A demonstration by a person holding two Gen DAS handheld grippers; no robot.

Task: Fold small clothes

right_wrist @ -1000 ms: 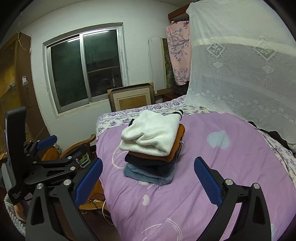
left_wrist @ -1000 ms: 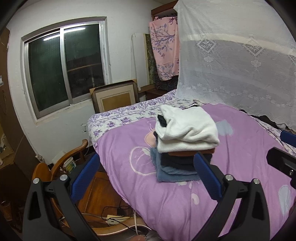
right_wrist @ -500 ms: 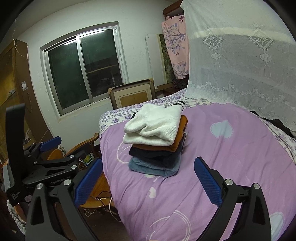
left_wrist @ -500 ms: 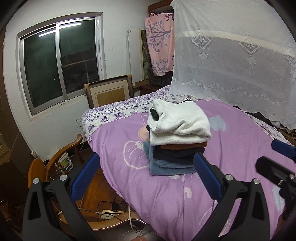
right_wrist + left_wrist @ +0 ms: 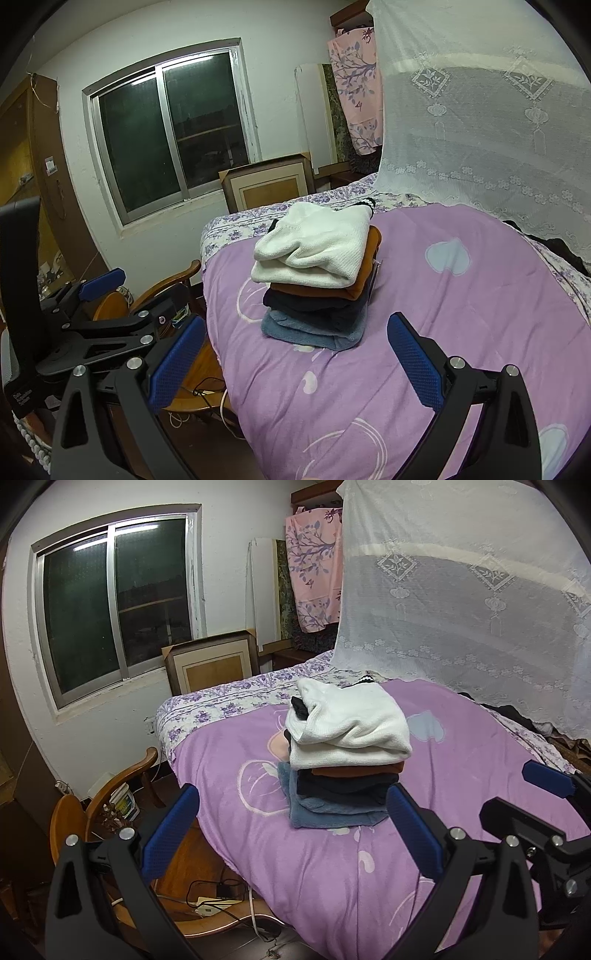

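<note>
Both claws, left (image 5: 291,827) & right (image 5: 295,350), released, empty; folded clothes stack (image 5: 317,284) ahead, apart.

right tool (image 5: 295,356) gapes empty, near folded clothes stack (image 5: 317,284) on purple bed (image 5: 461,325).

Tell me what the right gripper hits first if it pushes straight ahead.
Probably the purple patterned bedspread, just right of the stack of folded clothes. The open right gripper holds nothing; depth is uncertain.
</note>
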